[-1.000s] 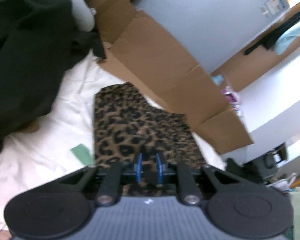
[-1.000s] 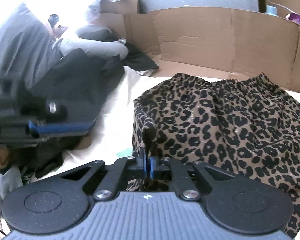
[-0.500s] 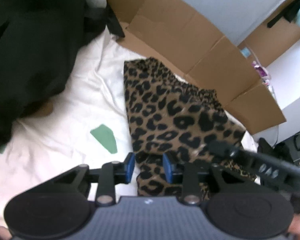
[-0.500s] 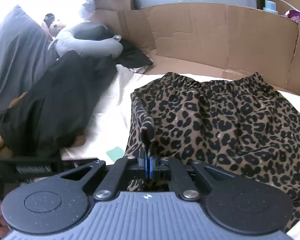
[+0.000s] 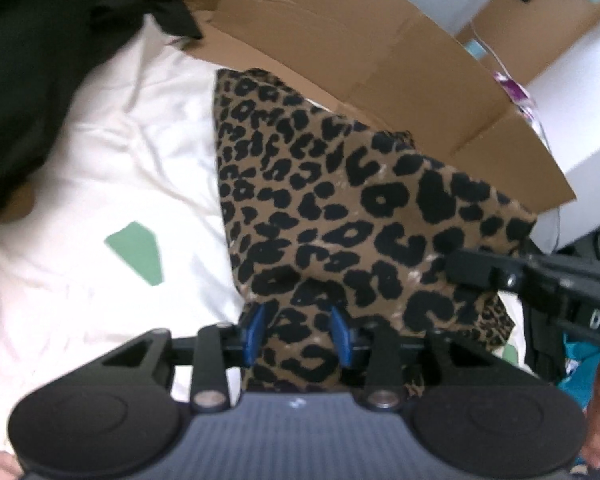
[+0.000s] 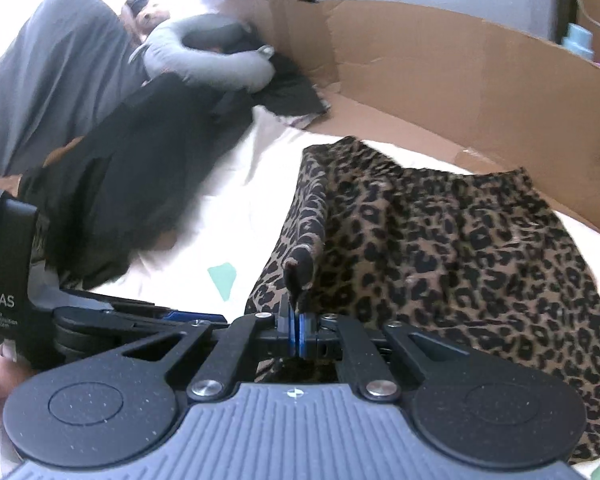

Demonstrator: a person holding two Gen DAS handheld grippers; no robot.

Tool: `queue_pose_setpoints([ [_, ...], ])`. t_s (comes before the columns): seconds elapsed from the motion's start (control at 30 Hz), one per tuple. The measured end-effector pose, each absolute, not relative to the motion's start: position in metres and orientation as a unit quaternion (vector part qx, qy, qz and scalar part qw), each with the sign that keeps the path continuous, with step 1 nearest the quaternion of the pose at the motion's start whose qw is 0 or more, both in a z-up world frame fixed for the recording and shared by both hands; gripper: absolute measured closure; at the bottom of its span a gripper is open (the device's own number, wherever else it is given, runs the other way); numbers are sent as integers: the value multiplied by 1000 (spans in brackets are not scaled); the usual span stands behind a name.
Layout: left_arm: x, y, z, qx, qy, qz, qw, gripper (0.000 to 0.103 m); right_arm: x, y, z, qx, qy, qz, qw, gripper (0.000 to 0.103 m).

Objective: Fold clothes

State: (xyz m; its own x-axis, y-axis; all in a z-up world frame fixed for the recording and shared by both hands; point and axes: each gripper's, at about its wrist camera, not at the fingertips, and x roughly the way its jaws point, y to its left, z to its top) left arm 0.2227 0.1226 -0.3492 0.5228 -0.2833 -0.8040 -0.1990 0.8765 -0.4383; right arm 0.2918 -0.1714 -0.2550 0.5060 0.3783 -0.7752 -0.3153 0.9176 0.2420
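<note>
Since a second ago the left gripper (image 5: 298, 334) has let go: its blue pads, then nearly shut on the cloth, have just been opening and now stand partly apart, with a fold of the skirt (image 5: 340, 208) lying loose between them and no pad visibly pressing on it. Over the same second it has swung from above the flat skirt down to the near hem. The right gripper (image 6: 295, 328) has kept its jaws tight on a dark pinch of the skirt's (image 6: 440, 248) edge, which rises as a small peak just ahead of its tips, and the cloth now stands higher in front of it. The skirt lies ahead of both grippers on the sheet (image 5: 100, 184), partly doubled: one corner looks drawn over the rest, but the layers sit crooked and one flap is held in the air. So, by my reading, the first fold is begun and not laid down; squaring the edges and any further folds remain. The dark clothes (image 6: 140, 160) heaped to the left look untouched. The skirt is thin, limp woven stuff in leopard print, gathered along its far waistband, and it should sag and slide readily. The sheet is soft, white and creased, with a green patch (image 5: 136, 252). Stiff, flat cardboard (image 6: 460, 80) walls the far side.
</note>
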Motion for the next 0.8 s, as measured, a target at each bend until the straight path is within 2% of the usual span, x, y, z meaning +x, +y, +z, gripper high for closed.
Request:
queue_pose_setpoints([
  [0.43,229,99,-342,-203,525,-47,825,63,280,-249,-248,75,409,197,888,103],
  [0.8,242,81,-345,-151,561,-78,810,62,256,-299,-269,151,389,159,895,103],
])
